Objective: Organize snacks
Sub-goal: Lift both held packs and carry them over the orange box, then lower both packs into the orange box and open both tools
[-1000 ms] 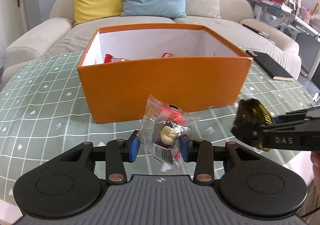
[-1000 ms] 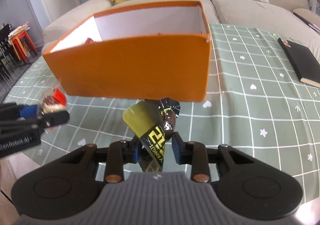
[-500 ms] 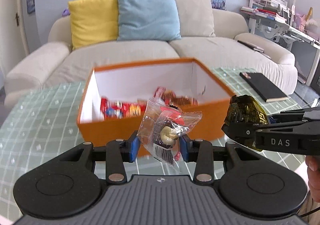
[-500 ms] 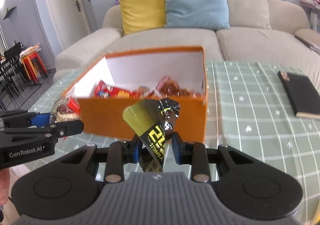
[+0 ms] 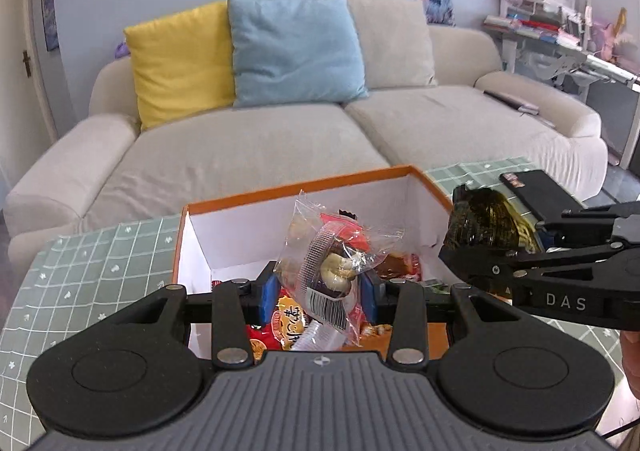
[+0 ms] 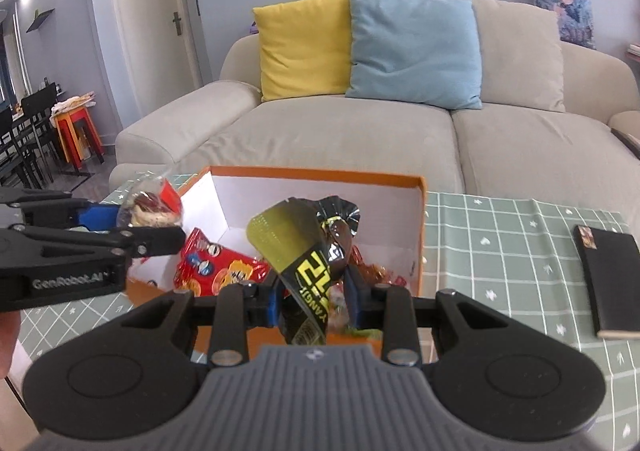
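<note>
I have the left gripper [image 5: 318, 293] clenched on a clear packet [image 5: 334, 255], the right gripper [image 6: 314, 293] on a yellow-black wrapper [image 6: 308, 263], both over the orange box [image 6: 420, 235] at centre frame. Light, crinkly, slippery; I'd pinch mid-body.

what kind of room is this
Most likely a home living room: a beige sofa with yellow and blue cushions, a table with a green checked cloth, and a dining corner with chairs beyond.

Box [image 6: 420, 227] on table [image 6: 520, 251], sofa [image 6: 360, 139] behind, notebook [image 6: 608, 275] right.
</note>
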Available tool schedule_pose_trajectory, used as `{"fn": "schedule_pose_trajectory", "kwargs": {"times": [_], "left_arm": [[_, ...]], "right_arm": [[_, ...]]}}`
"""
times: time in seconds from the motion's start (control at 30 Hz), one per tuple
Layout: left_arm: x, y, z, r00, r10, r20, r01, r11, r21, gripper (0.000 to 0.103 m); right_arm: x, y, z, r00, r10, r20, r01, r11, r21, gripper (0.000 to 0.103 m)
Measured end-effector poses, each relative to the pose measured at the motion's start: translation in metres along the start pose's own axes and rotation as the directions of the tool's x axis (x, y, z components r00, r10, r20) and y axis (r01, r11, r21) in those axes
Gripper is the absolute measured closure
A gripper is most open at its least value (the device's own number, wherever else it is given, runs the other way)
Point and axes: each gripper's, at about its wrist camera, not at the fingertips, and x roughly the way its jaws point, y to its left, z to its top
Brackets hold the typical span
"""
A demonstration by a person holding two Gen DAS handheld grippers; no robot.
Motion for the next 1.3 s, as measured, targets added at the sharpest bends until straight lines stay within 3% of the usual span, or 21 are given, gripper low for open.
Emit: {"fn": "schedule_pose_trajectory", "kwargs": {"times": [0.23, 0.57, 0.9, 1.13, 1.3], "left_arm": [[0.046, 0.014, 0.005, 0.996, 0.023, -0.087, -0.022, 1.000, 0.014, 0.058], [0.092, 0.024, -0.004, 0.975, 0.072, -0.213, -0.067, 0.997, 0.030, 0.058], [0.103, 0.025, -0.009, 0.960, 0.094, -0.263, -0.083, 0.995, 0.054, 0.057], [0.103, 0.022, -0.007, 0.955, 0.108, -0.275, -0.092, 0.993, 0.071, 0.056], [0.096, 0.022, -0.002, 0.957, 0.146, -0.251, -0.128, 0.988, 0.089, 0.042]], "right_arm": [[0.052, 0.008, 0.020, 0.996, -0.031, -0.080, 0.025, 0.997, -0.073, 0.074], [0.112, 0.014, 0.015, 0.973, -0.124, -0.195, 0.086, 0.977, -0.193, 0.074], [0.129, 0.018, 0.005, 0.956, -0.186, -0.228, 0.122, 0.955, -0.269, 0.074], [0.123, 0.023, 0.008, 0.960, -0.197, -0.200, 0.132, 0.945, -0.298, 0.072], [0.114, 0.022, 0.011, 0.961, -0.206, -0.184, 0.147, 0.946, -0.288, 0.062]]}}
